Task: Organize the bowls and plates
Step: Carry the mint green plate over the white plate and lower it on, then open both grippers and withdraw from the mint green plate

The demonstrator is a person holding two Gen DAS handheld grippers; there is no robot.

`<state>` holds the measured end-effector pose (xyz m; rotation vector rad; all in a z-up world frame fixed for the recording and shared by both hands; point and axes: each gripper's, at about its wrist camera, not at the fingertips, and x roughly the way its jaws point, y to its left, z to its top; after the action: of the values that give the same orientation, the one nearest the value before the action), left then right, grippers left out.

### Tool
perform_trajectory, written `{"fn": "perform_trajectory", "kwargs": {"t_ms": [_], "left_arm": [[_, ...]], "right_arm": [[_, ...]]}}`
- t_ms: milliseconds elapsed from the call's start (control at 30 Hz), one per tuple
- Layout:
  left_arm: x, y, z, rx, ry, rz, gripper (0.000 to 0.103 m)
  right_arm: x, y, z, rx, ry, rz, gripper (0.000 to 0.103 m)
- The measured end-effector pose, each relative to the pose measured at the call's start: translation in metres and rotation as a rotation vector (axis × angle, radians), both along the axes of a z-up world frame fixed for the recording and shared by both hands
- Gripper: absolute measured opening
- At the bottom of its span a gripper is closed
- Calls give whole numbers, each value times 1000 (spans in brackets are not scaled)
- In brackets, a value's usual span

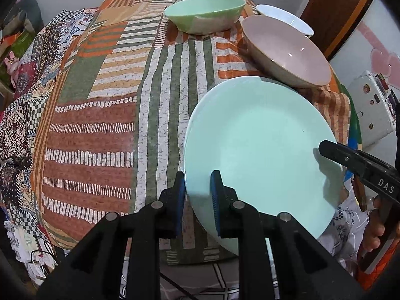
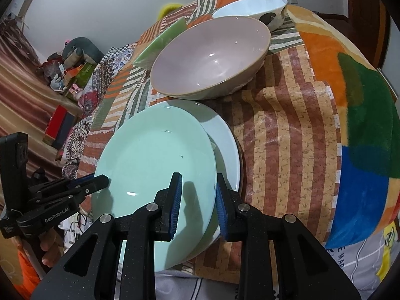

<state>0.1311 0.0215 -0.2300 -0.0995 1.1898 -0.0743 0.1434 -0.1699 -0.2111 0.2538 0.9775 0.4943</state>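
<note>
My left gripper [image 1: 197, 195] is closed on the near left rim of the round mint-green plate [image 1: 260, 147], one blue pad above the rim and one below it. My right gripper [image 2: 197, 200] is closed on the near right rim of the same plate, again with one pad on each side of the edge. So I hold the plate with both grippers, one at each side, and it is tilted a little.

Just under the plate, on the side of my right gripper, lies a round white plate [image 2: 226, 145]; its rim shows past the green one. I cannot tell if the two plates are touching. Both are over the patchwork tablecloth with brown, orange and green stripes [image 1: 100, 125].

Beyond the plates, ahead of my right gripper, stands a wide pale pink bowl with a beige outside [image 2: 212, 57], upright on the cloth. Ahead of my left gripper and further away stands a light green bowl [image 1: 205, 12], well apart from the plates. Behind the pink bowl, farthest from me, is a white bowl with a dark mark on its side [image 2: 252, 7], just beside the pink one.
</note>
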Motion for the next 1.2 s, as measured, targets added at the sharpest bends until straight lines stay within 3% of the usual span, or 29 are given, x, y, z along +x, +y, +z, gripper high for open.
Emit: {"fn": "perform_trajectory", "kwargs": {"t_ms": [500, 733, 933, 1200], "left_arm": [[9, -11, -4, 69, -20, -22, 25], [9, -7, 1, 62, -26, -17, 29], [5, -5, 20, 83, -88, -12, 34], [-3, 1, 62, 44, -200, -11, 36]], "right_arm": [[12, 4, 3, -1, -12, -12, 24], [12, 4, 10, -42, -38, -16, 27], [9, -9, 29, -43, -105, -42, 36], [4, -15, 38, -37, -142, -53, 37]]}}
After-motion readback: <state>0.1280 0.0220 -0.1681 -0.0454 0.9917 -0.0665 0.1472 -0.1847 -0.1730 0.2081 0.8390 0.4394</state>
